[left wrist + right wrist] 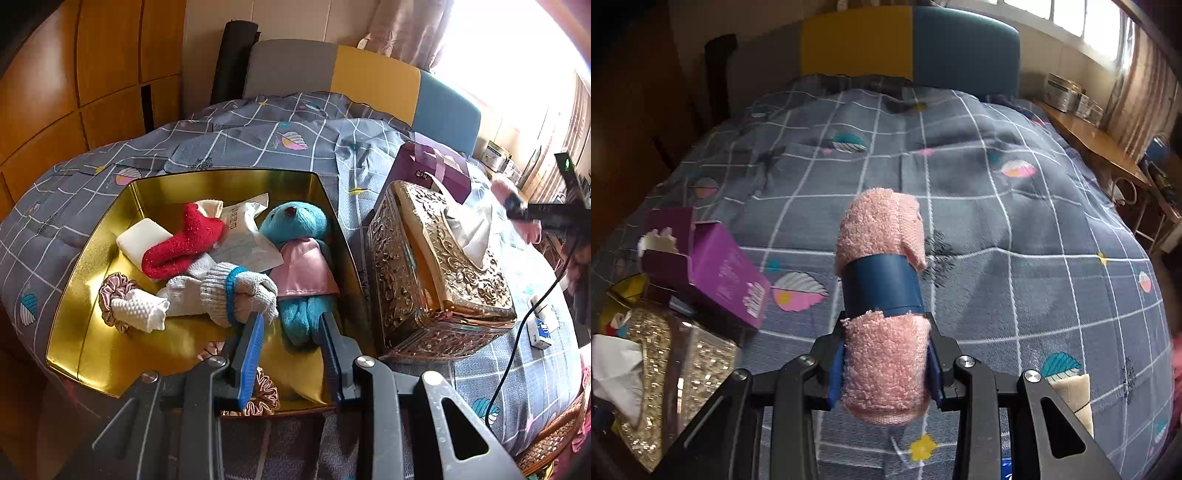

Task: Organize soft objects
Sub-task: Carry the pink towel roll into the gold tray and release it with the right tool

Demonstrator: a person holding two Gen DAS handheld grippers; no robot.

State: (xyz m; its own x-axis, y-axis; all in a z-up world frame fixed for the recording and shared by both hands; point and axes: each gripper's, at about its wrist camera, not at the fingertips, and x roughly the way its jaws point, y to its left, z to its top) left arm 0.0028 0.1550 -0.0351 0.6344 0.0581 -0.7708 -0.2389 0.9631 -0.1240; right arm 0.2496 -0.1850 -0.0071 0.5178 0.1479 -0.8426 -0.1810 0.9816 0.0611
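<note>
A gold tin box (92,295) on the bed holds a blue teddy in a pink dress (301,258), a red sock (181,243), grey gloves (236,291), a white cloth (142,310), pink scrunchies (114,291) and a white sponge (142,236). My left gripper (291,321) is open over the box's near end, its fingers on either side of the teddy's legs. My right gripper (886,354) is shut on a rolled pink towel with a blue band (882,295), held above the quilt; it also shows at the far right of the left wrist view (517,206).
An ornate gold tissue box (439,273) stands right of the tin, with a purple box (436,170) behind it; the purple box (713,269) lies open in the right wrist view. A cream folded cloth (1075,395) lies on the quilt. A headboard (908,40) and a side shelf (1089,136) border the bed.
</note>
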